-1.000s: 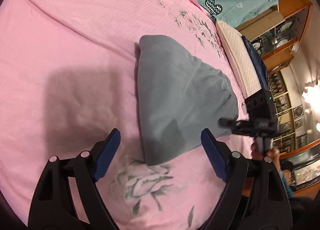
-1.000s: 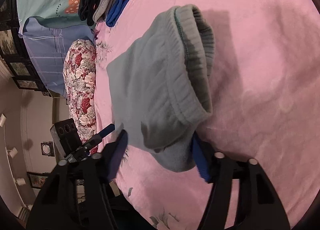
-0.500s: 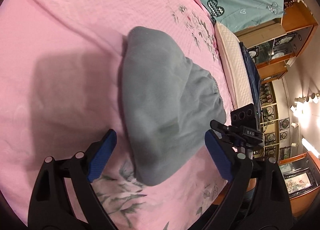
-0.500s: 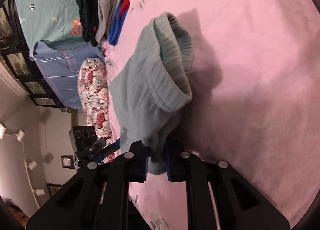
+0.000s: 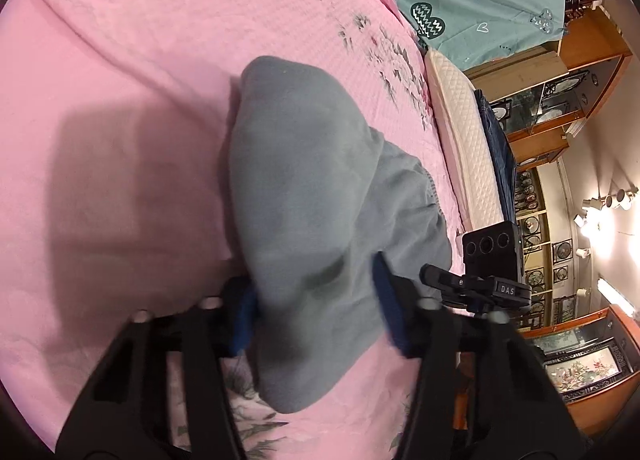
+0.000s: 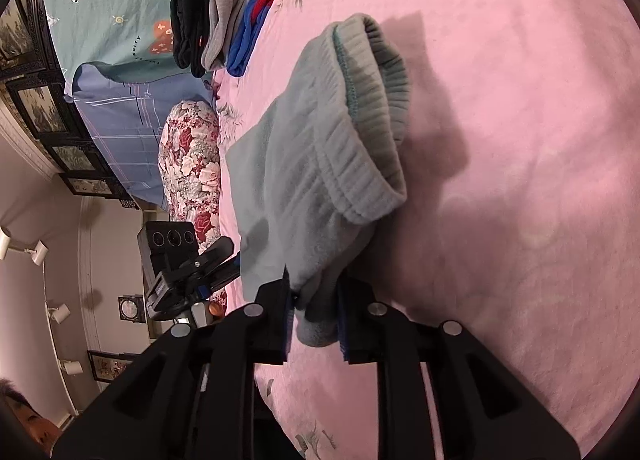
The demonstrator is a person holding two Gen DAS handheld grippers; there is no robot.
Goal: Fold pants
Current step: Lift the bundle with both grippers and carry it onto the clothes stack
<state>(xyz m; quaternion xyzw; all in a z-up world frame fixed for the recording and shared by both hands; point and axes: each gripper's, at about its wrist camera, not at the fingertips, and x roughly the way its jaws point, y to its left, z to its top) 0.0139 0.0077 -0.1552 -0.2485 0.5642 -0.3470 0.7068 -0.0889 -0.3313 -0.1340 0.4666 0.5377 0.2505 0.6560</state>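
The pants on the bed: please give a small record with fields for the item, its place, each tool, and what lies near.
item: grey pants, folded, ribbed waistband showing
place: on pink bedspread
left tool: fingers either side of the pants, closing state unclear
right tool: shut on the pants edge
nearby: clothes pile, floral pillow

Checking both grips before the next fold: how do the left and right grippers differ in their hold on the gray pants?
The left gripper has wide-set jaws around a broad bunch of the gray pants; the right gripper has narrow-set jaws pinching a thin edge. The left looks motion-blurred; the right looks sharp. Both have blue pads and work above the pink bedspread.
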